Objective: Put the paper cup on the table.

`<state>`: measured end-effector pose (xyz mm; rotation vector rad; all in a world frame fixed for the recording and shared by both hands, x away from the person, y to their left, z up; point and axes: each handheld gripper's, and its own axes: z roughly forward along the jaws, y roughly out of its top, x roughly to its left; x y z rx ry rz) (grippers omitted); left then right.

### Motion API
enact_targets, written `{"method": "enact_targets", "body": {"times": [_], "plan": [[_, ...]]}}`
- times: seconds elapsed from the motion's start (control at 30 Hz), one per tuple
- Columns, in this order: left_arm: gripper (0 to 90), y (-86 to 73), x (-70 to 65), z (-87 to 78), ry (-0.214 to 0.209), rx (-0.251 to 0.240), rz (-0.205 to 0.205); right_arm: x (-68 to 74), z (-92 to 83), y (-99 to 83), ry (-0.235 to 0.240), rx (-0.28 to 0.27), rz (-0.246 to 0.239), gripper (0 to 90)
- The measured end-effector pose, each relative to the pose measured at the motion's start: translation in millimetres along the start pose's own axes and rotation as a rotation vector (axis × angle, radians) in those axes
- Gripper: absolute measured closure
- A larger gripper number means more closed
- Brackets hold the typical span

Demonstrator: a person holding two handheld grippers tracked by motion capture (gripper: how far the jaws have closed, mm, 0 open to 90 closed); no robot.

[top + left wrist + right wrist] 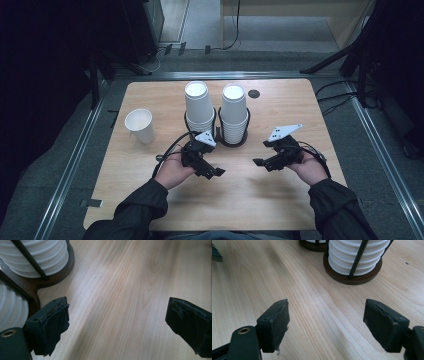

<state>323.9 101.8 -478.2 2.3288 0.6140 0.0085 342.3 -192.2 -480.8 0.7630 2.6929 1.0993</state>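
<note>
Two stacks of white paper cups stand upside down in a dark wire holder (219,135) at the table's middle: the left stack (199,106) and the right stack (233,112). A single white cup (140,125) stands upright at the left. My left gripper (219,172) rests low over the wood in front of the holder, open, with nothing between its jaws. My right gripper (256,162) faces it from the right, also open and empty. In the left gripper view the ribbed cup stacks (40,257) sit at the upper left; in the right gripper view a stack (357,255) stands ahead.
The wooden table (280,200) has bare wood in front of the grippers and to the right. A small dark round spot (254,93) lies near the far edge. Metal rails and cables run on the floor around the table.
</note>
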Motion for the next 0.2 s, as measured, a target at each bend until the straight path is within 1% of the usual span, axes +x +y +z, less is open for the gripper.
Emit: {"method": "enact_targets", "body": {"times": [0.07,0.17,0.2], "plan": [[5.5,-0.2,0.7,-0.5,0.008,-0.002,0.002,-0.2,0.2,-0.1,0.0,0.0,0.0,21.0],[5.5,-4.0,5.1,2.9,0.033,0.03,-0.003,-0.5,1.4,-0.1,0.003,-0.003,-0.013,21.0],[5.5,-4.0,5.1,2.9,0.033,0.03,-0.003,-0.4,2.1,-0.3,0.0,0.001,-0.017,21.0]]}}
